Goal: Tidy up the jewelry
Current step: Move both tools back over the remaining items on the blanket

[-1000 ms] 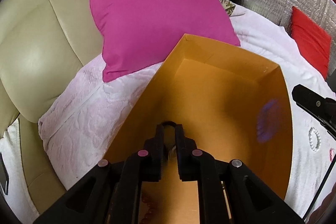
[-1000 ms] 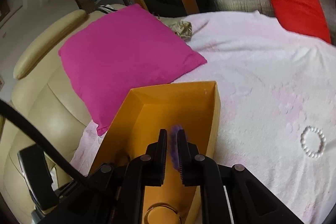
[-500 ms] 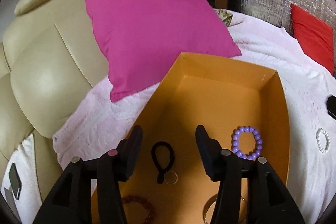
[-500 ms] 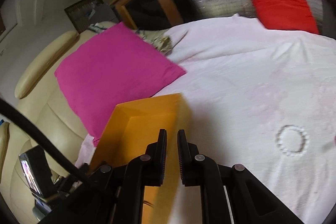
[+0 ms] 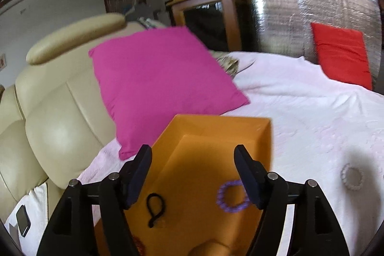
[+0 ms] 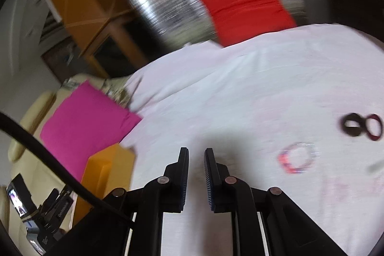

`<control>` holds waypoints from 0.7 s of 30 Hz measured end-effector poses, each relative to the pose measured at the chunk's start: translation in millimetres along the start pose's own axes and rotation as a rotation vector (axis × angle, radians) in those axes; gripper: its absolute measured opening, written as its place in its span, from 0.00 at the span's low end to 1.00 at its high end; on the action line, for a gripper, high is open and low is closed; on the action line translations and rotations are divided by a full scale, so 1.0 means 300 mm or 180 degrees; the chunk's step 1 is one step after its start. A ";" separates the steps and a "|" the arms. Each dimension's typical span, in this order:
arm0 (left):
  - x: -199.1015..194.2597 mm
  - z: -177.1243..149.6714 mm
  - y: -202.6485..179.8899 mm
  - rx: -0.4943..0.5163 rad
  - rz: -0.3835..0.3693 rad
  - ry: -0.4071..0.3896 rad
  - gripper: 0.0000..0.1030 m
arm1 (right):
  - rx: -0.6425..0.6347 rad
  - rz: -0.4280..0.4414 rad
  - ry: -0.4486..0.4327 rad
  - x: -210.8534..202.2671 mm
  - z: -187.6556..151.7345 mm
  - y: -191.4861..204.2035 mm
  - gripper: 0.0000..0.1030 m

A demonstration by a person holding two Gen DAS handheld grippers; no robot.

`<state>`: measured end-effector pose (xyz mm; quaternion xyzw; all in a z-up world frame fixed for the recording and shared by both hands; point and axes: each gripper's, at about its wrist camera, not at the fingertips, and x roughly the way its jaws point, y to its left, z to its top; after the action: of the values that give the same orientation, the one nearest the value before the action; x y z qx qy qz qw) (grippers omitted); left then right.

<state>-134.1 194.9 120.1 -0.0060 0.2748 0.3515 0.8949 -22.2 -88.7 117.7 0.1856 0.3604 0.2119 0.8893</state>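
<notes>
An orange box (image 5: 216,136) lies on the white bedspread. Inside it are a black loop (image 5: 156,206) and a purple bead bracelet (image 5: 230,196). My left gripper (image 5: 193,157) is open and empty above the box. A white bead bracelet (image 5: 351,175) lies on the bedspread right of the box. My right gripper (image 6: 196,160) is nearly shut and empty over the bedspread, right of the box (image 6: 108,172). In the right wrist view a blurred multicoloured bracelet (image 6: 297,157), a black ring (image 6: 351,127) and a dark red ring (image 6: 374,127) lie on the bedspread at the right.
A magenta pillow (image 5: 158,85) leans on the cream headboard (image 5: 48,116) behind the box. A red pillow (image 5: 340,54) stands at the back right against a silver panel (image 5: 300,16). A phone (image 5: 22,220) lies at the left edge.
My left gripper opened, let go of the black loop in the box and rose. My right gripper dropped the purple bracelet in the box and swung right over the bedspread.
</notes>
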 end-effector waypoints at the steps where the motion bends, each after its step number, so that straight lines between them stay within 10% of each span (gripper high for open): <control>1: -0.010 0.003 -0.023 0.0017 -0.0029 -0.0030 0.71 | 0.0080 -0.0042 -0.0047 -0.021 0.009 -0.045 0.15; 21: -0.132 -0.036 -0.469 0.0617 -0.0561 -0.0051 0.73 | 0.0720 -0.0397 -0.0305 -0.254 0.087 -0.516 0.19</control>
<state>-74.2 61.9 104.8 0.0591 0.2988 0.2433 0.9209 -15.3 -262.4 103.3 0.2717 0.3499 0.1051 0.8903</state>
